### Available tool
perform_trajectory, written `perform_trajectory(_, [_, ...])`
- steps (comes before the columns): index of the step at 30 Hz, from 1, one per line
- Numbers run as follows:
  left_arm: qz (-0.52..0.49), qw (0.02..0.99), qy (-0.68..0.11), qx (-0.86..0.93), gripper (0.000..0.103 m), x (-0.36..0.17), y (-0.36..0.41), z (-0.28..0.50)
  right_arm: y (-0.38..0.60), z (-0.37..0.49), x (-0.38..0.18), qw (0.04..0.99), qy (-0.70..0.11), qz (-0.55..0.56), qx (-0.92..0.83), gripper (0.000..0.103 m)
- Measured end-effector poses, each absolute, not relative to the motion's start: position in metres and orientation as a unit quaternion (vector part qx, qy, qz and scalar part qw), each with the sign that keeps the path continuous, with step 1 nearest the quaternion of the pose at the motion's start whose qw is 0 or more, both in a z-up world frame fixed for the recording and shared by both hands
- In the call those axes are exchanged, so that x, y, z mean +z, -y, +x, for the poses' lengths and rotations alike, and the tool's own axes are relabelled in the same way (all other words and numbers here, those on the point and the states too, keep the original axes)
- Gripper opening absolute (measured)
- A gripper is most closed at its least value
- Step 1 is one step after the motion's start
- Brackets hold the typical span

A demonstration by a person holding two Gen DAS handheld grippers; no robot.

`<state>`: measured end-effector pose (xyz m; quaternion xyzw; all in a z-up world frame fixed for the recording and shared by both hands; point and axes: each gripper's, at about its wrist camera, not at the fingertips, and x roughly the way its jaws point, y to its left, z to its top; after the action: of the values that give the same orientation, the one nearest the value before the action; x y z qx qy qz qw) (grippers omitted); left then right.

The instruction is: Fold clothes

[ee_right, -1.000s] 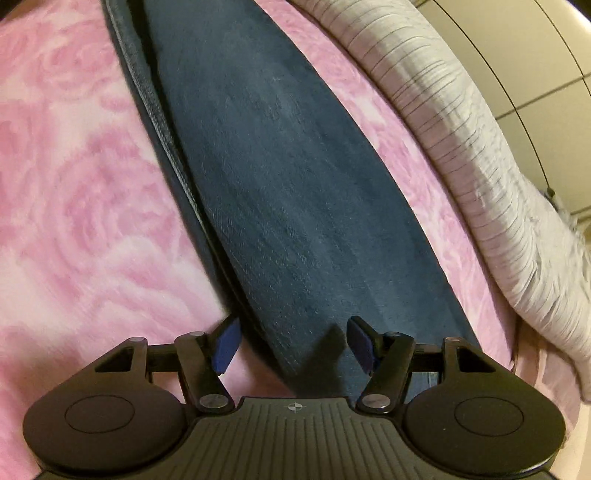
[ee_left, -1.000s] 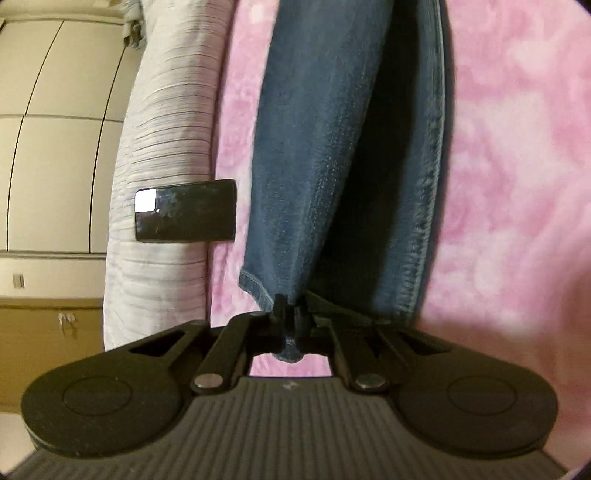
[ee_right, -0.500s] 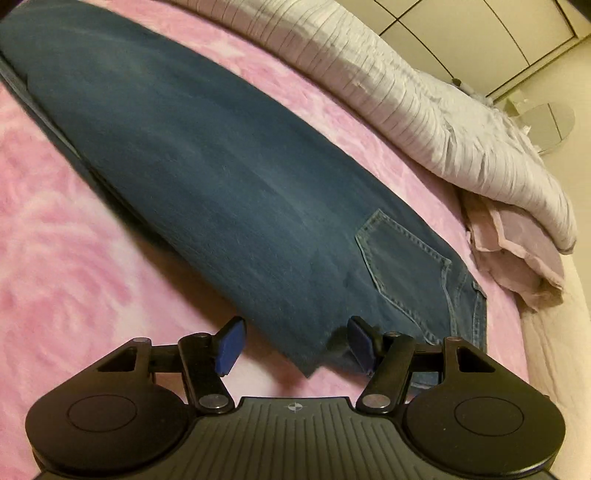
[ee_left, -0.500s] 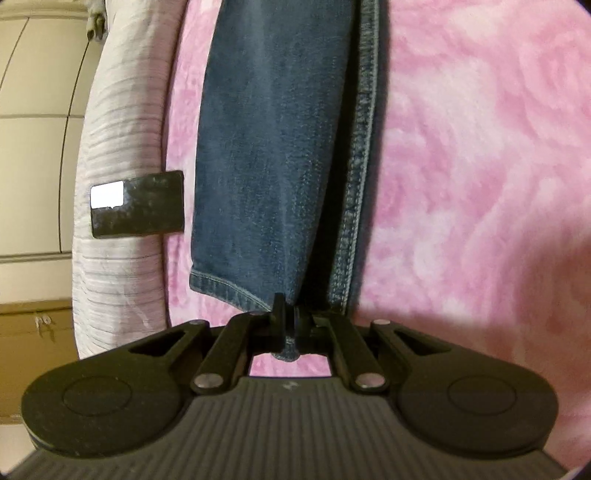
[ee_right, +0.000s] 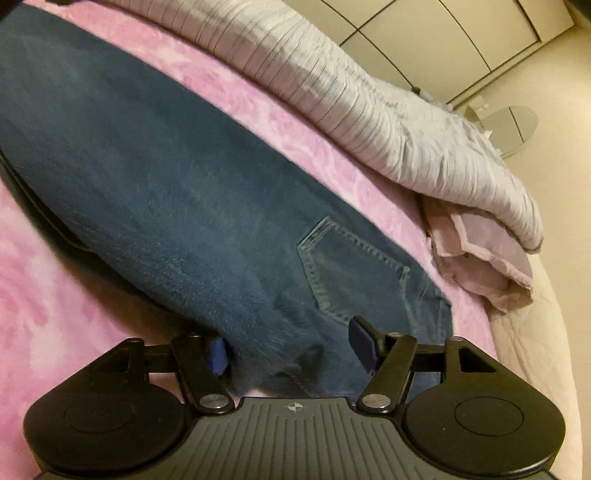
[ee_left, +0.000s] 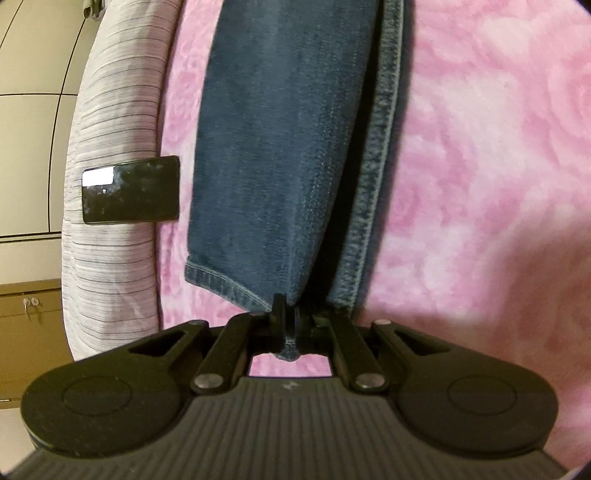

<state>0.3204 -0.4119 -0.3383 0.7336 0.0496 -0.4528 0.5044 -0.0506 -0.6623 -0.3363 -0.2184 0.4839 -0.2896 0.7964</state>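
Note:
A pair of blue jeans [ee_left: 280,147] lies lengthwise on a pink rose-patterned blanket [ee_left: 480,166], legs stacked. My left gripper [ee_left: 286,321] is shut on the hem end of the legs, which it holds slightly lifted. In the right wrist view the jeans [ee_right: 166,177] stretch from upper left to the seat with a back pocket [ee_right: 347,273]. My right gripper [ee_right: 288,350] is open, its blue pads on either side of the jeans' edge near the seat.
A striped grey-white duvet [ee_left: 110,184] runs along the bed's far side, with a black phone [ee_left: 131,190] on it. A folded pinkish cloth [ee_right: 480,269] lies under the duvet's end. Wardrobe doors [ee_right: 443,26] and floor lie beyond.
My right gripper has slid along the jeans from the leg to the seat, so the back pocket now shows. My left gripper keeps its grip on the hem and has shifted slightly.

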Motion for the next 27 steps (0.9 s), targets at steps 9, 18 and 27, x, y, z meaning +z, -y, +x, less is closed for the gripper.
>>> perform_trajectory(9, [0.737,0.487,-0.032,-0.467,0.003,-0.335,0.404,0.314,0.677,-0.074,-0.313,0.734,-0.578,-0.264,-0.24,0.065])
perform_trajectory(18, [0.749,0.476,-0.009,-0.461,0.003,-0.345,0.394,0.306,0.669,-0.088,-0.339,0.731,-0.587,-0.276,-0.211,0.065])
perform_trajectory(27, [0.74,0.483,-0.012,-0.468,0.008,-0.336,0.386,0.306,0.617,-0.099,-0.326,0.772,-0.551,-0.246,-0.198,0.065])
